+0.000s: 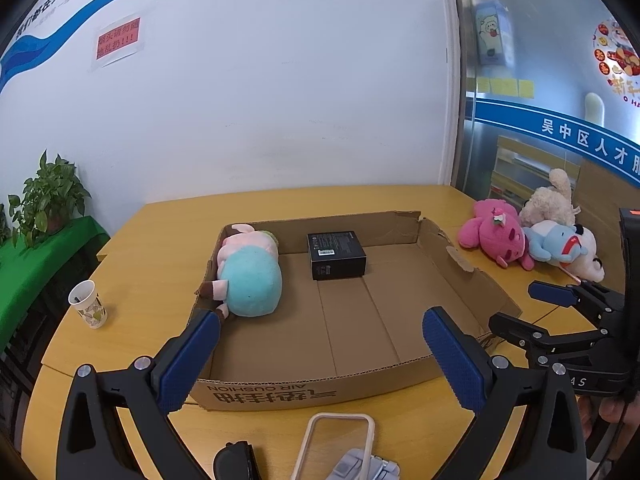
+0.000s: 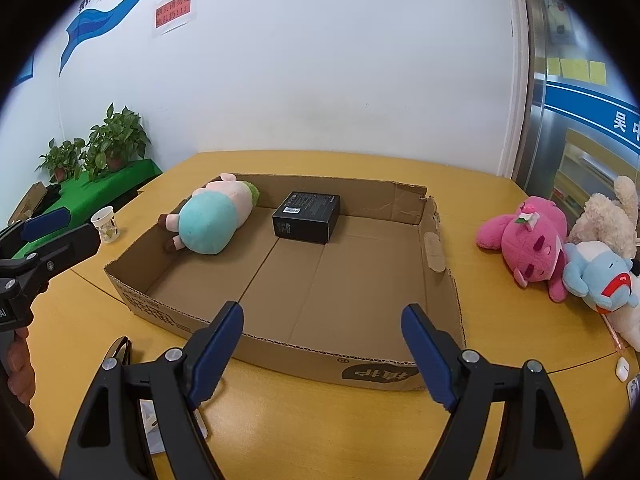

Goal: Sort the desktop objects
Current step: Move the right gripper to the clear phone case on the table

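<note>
A shallow brown cardboard box (image 1: 460, 280) is seen on the yellow wooden tabletop (image 1: 160, 248), with a teal-and-pink plush pig (image 1: 250, 276) and a small black carton (image 1: 337, 255) inside. The left hand-held gripper (image 1: 320, 348) is held open over its near wall.

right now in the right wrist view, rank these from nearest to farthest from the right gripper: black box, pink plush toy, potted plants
1. Black rectangular box, inside the cardboard tray, ahead of the right gripper.
2. Pink plush toy, on the table, right of the tray.
3. Green potted plants, far left, beyond the table.
</note>
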Tool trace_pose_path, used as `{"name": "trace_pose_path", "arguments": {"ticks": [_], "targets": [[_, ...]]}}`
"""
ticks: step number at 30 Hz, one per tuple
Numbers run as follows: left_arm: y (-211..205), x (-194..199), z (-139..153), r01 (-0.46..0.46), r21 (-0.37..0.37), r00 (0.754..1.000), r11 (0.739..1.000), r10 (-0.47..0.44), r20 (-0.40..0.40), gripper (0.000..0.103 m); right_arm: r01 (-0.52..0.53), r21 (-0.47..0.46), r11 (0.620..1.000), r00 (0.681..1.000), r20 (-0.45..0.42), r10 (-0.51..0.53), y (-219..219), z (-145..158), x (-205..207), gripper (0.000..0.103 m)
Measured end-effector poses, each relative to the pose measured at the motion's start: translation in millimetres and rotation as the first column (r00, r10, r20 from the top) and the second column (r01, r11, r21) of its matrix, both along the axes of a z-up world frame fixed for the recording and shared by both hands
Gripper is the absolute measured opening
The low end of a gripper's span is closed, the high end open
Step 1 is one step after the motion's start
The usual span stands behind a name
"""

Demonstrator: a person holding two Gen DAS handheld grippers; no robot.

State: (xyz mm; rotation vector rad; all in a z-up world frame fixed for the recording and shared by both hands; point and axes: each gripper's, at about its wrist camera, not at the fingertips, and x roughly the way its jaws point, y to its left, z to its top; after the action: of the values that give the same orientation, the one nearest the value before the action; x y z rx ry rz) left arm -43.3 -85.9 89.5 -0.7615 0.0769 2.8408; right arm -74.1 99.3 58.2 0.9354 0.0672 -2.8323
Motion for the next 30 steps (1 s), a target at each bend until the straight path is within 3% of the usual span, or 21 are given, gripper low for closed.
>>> {"name": "trace_pose_path", "arguments": {"ticks": [8, 12, 16, 19, 24, 26, 28, 30], "targets": [[-10, 8, -10, 0.031, 0.027, 0.998, 0.999, -0.032, 0.049, 0.103, -0.009, -0.019, 1.000, 1.000, 0.015, 0.009, 3, -4, 3, 0.081], [-30, 18, -25, 0.030, 0.036, 0.994, 0.999, -0.033, 0.101, 0.103, -0.107, -0.104, 0.989, 0.991, 0.071, 0.115, 2, -16, 8, 0.081], [-60, 30, -48, 0.001, 0.067, 0.984, 0.998, -0.013, 0.175, 0.103, -0.220, -0.165, 0.961, 0.954, 0.170, 0.248, -21, -49, 11, 0.081], [-80, 38, -64, -0.031, 0.100, 0.973, 0.995, 0.007, 0.230, 0.103, -0.290, -0.262, 0.921, 0.902, 0.246, 0.354, -45, -73, 9, 0.081], [-101, 52, -83, -0.072, 0.131, 0.960, 0.989, 0.033, 0.278, 0.103, -0.338, -0.335, 0.879, 0.851, 0.290, 0.438, -82, -97, 2, 0.080], [-105, 57, -89, -0.075, 0.145, 0.955, 0.987, 0.030, 0.295, 0.103, -0.336, -0.340, 0.878, 0.843, 0.308, 0.442, -92, -107, -1, 0.072], [-104, 61, -92, -0.072, 0.156, 0.953, 0.985, 0.021, 0.303, 0.103, -0.327, -0.342, 0.881, 0.833, 0.336, 0.440, -96, -115, -8, 0.040], [-103, 63, -94, -0.064, 0.162, 0.952, 0.985, 0.011, 0.306, 0.103, -0.317, -0.336, 0.887, 0.840, 0.335, 0.427, -95, -117, -11, 0.030]]}}
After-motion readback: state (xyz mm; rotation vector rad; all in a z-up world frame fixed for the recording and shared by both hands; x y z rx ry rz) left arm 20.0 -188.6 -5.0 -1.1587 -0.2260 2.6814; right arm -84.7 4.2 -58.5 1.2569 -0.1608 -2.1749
